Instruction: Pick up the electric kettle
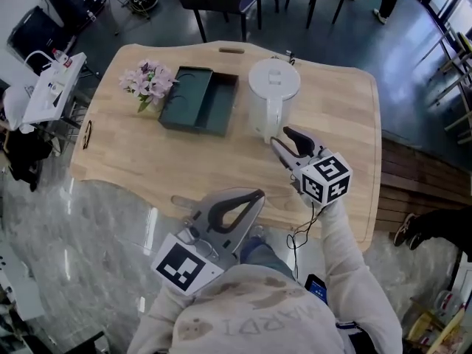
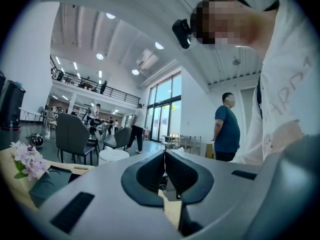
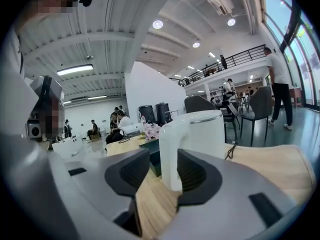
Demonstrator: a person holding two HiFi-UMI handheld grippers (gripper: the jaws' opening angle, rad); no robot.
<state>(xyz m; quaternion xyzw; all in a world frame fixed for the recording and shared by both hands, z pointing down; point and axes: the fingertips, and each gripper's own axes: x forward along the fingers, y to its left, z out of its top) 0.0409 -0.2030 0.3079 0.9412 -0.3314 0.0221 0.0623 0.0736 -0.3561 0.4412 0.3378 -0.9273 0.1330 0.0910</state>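
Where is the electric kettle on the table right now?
In the head view the white electric kettle stands on the wooden table, right of the green tray, its handle just ahead of the open right gripper.

Grey left tongs [image 1: 258, 194] and right tongs [image 1: 280, 136], black pads [image 3: 200, 176], marker cubes [image 1: 326, 179] (black-and-white squares), beige sleeves [image 1: 343, 251].

A big open-plan office hall: high white ceiling with round recessed lights [image 3: 158, 24], a railed mezzanine gallery [image 3: 235, 59], tall glass window walls [image 2: 163, 120], dark padded chairs [image 2: 72, 134], a pale wooden desk [image 1: 147, 164], a glossy grey stone floor [image 1: 88, 234]
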